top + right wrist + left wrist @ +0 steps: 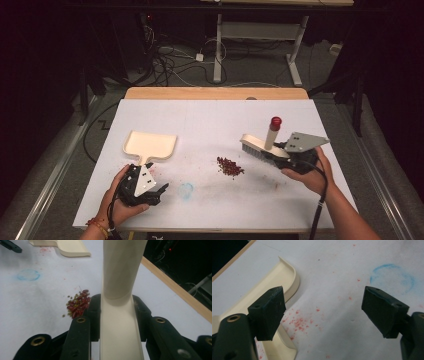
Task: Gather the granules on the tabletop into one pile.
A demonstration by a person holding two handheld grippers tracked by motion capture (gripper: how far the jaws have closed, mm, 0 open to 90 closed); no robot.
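Observation:
A cream brush [265, 146] with a red-capped handle [275, 121] hangs a little above the white table at the right, bristles [251, 148] pointing down. My right gripper [286, 156] is shut on the brush's back [120, 322]. A small pile of red beans [230, 166] lies left of the brush, also ahead of the jaws in the right gripper view [78, 304]. A cream dustpan [150, 144] lies flat at the left. My left gripper [151, 184] stands open at the dustpan's handle [279, 345], nothing between its jaws [324, 307].
The white table cover [215, 120] carries a blue ring mark [186, 190] and faint red stains [299, 322] near the dustpan. A wooden table edge [215, 93] runs along the back. Beyond it are a desk frame [260, 40] and floor cables.

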